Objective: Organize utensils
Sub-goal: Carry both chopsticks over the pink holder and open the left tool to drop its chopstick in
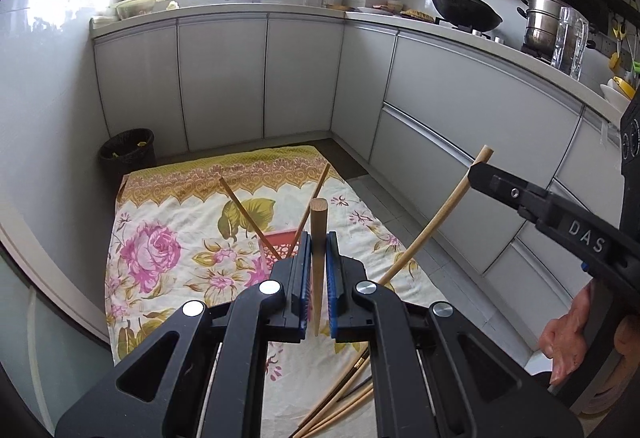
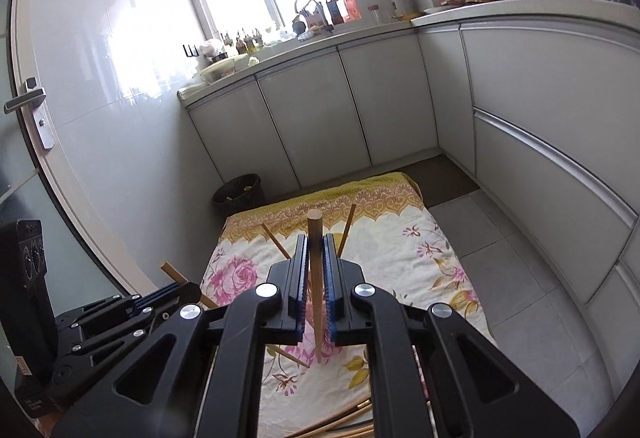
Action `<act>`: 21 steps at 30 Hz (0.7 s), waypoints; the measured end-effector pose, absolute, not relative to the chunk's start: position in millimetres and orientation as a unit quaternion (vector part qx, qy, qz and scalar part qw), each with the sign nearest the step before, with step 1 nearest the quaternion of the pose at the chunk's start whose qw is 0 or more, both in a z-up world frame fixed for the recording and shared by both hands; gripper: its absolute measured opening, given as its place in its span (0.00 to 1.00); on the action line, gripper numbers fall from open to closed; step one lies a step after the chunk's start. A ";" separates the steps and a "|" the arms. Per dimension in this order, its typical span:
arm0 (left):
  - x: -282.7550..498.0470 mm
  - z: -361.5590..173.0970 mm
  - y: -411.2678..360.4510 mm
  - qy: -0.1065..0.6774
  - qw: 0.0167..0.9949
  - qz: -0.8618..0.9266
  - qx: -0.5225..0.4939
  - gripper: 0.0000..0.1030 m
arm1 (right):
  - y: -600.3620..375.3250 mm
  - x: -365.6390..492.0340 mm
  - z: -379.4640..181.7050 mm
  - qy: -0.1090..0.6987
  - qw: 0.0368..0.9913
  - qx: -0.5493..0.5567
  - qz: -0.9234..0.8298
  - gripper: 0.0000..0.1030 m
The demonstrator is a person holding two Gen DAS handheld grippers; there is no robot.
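Your left gripper is clamped on a pale wooden chopstick, the blue pads pressed against its sides so that the stick stands nearly upright between them, thick end up and thin end pointing down toward the floral cloth spread on the kitchen floor. Just beyond that gripper a red basket sits on the cloth with two darker chopsticks leaning out of it in a V. Below the gripper, at the near edge of the cloth, a loose bundle of chopsticks lies flat. A dark wastebasket stands on the floor at the far left corner of the cloth, against the white cabinets. To the right, your right gripper is held above the cloth and is likewise closed on a single chopstick; from the left wrist view that stick runs on a slant, its upper end poking past the black fingers. Your hand shows at the right edge, wrapped around the handle. On the counter above, a black wok and a steel pot sit on the stove.
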State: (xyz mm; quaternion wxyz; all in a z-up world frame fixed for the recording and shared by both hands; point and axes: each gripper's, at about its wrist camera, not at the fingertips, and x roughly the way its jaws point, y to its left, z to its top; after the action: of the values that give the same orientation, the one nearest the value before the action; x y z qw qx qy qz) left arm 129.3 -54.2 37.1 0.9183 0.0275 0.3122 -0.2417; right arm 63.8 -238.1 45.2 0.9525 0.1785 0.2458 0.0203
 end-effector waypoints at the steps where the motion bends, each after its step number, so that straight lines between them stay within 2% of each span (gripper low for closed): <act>1: 133.3 40.7 -54.7 0.308 0.921 -0.238 0.025 0.06 | -239.2 65.8 50.9 0.240 0.954 0.179 0.020 0.07; 7: 164.9 59.5 -58.4 0.276 0.936 -0.220 -0.001 0.06 | -248.4 86.3 76.8 0.206 0.961 0.181 0.017 0.07; 12: 198.3 56.8 -68.3 0.272 0.939 -0.210 -0.006 0.06 | -258.3 113.9 77.3 0.193 0.963 0.187 0.012 0.07; 21: 252.6 -11.3 -74.3 0.336 0.921 -0.196 -0.003 0.07 | -256.4 165.1 42.2 0.215 0.960 0.180 0.007 0.07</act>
State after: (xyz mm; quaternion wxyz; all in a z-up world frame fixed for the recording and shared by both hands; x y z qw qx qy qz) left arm 252.6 -74.3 -11.3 0.9212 -0.0034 0.3359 -0.1963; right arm 165.1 -256.4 42.2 0.9599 0.1800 0.2150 0.0065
